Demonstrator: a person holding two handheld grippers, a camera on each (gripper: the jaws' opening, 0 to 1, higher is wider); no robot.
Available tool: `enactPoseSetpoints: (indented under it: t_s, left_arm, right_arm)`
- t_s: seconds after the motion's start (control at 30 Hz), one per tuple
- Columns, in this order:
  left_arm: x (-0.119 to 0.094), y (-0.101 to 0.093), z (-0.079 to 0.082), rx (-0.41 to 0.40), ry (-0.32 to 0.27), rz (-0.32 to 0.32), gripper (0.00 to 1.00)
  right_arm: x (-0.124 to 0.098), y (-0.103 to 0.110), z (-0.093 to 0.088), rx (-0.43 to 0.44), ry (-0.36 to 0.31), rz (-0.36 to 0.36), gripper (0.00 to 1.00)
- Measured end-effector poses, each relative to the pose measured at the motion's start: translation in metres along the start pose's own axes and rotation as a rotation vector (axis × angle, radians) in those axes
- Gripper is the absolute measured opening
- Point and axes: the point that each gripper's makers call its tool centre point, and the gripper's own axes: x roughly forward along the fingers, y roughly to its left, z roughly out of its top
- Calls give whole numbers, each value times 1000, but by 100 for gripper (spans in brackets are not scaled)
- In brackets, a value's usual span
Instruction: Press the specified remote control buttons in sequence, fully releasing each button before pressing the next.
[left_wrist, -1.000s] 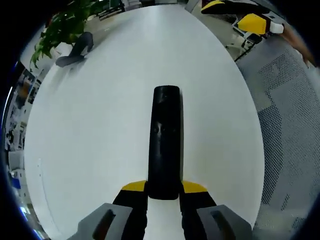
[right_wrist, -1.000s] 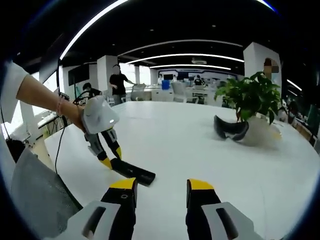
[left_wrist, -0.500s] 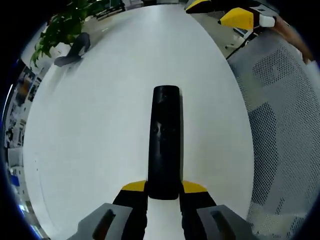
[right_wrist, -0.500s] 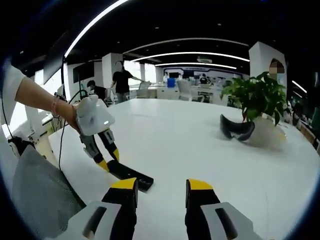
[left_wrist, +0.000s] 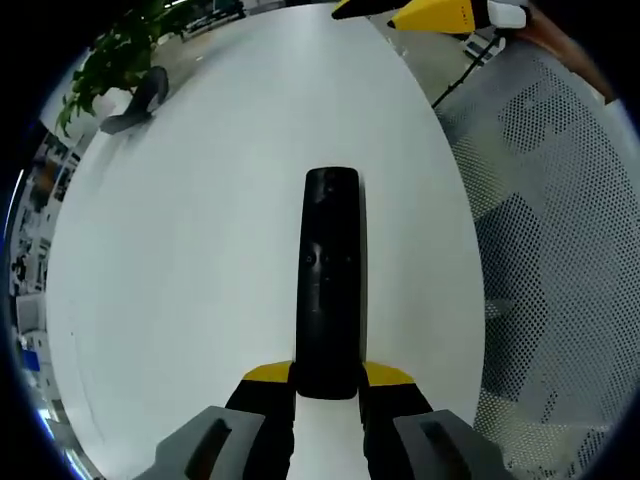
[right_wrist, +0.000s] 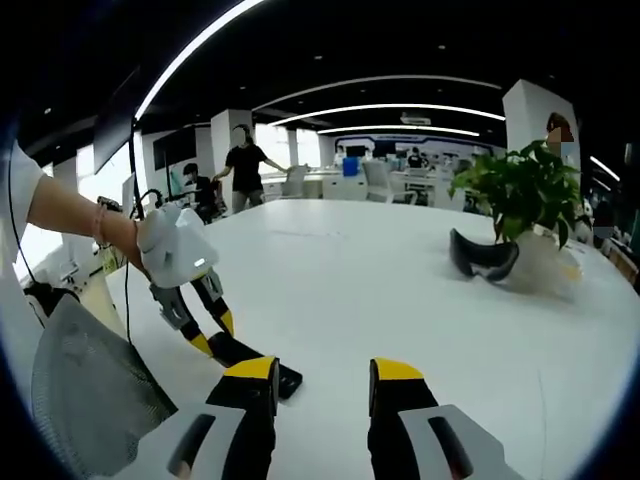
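White table (left_wrist: 200, 260): remote (left_wrist: 330, 285) kept clamped by left gripper (left_wrist: 328, 385); right gripper (right_wrist: 320, 372), jaws apart, brought nearer; nothing pressed yet.

The left gripper view looks down, close over the remote (left_wrist: 330, 285) on the table (left_wrist: 200, 250). The right gripper view looks level across the table, remote at lower left. Both share the plant (right_wrist: 520, 190).

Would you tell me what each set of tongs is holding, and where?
The left tongs grip the black remote control by its near end; the right tongs are open, holding nothing.
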Motion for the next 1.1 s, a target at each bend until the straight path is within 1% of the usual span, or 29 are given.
enactPoseSetpoints:
  t_s: [0.2, 0.33, 0.47, 0.73, 0.83, 1.0, 1.1]
  left_arm:
    - [0, -4, 0, 37, 19, 22, 23]
    - [-1, -7, 0, 50, 27, 40, 23]
    - [-1, -12, -2, 45, 24, 43, 23]
    - [-2, -21, -5, 0, -12, 37, 23]
    - [-2, -24, -5, -3, -13, 40, 23]
    - [-2, -29, -5, 33, -4, 54, 23]
    - [-3, -30, -5, 39, 0, 65, 23]
  right_arm:
    - [-1, -2, 1, 22, -8, -1, 33]
    - [0, 1, -1, 11, 4, 8, 32]
    - [2, 3, -3, -1, 18, 17, 32]
    - [2, 3, -5, -11, 26, 20, 30]
    - [2, 4, -6, -18, 32, 24, 30]
    - [2, 6, -8, -30, 45, 26, 29]
    - [3, 7, -10, -38, 57, 31, 29]
